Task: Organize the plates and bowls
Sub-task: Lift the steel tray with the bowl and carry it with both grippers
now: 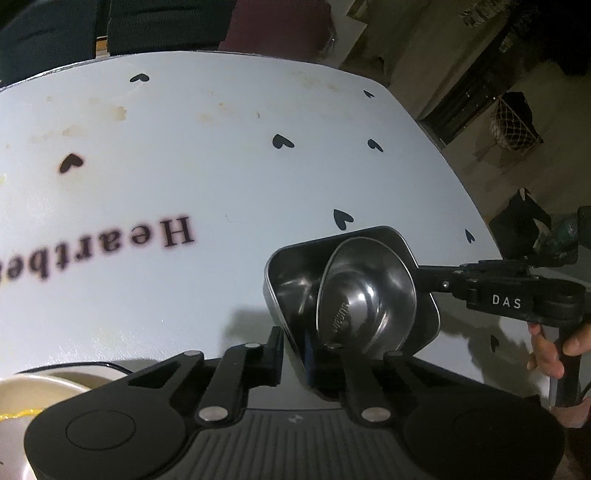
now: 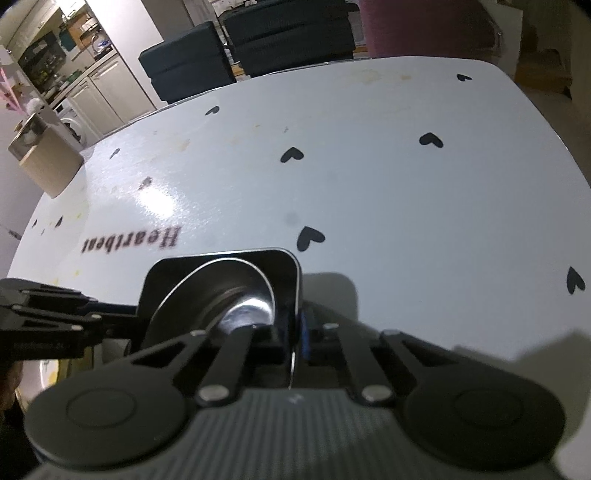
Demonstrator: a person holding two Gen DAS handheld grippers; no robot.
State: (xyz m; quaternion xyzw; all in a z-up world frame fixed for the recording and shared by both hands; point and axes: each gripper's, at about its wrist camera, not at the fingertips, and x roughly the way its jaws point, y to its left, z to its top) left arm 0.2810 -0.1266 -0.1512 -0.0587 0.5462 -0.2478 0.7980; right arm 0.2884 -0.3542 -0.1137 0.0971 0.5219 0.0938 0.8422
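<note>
A square steel dish with a round steel bowl leaning tilted inside it sits low over the white heart-print table. I cannot tell whether the dish touches the table. My left gripper is shut on the dish's near wall, one blue pad inside and one finger outside. My right gripper is shut on the opposite wall in the same way. Its fingertips meet the dish's right rim in the left wrist view. The left gripper's fingers reach in from the left in the right wrist view.
A cream plate lies at the near left by the left gripper. A cardboard box stands on the table's far left. Dark chairs line the far edge. A hand holds the right gripper's handle past the table's right edge.
</note>
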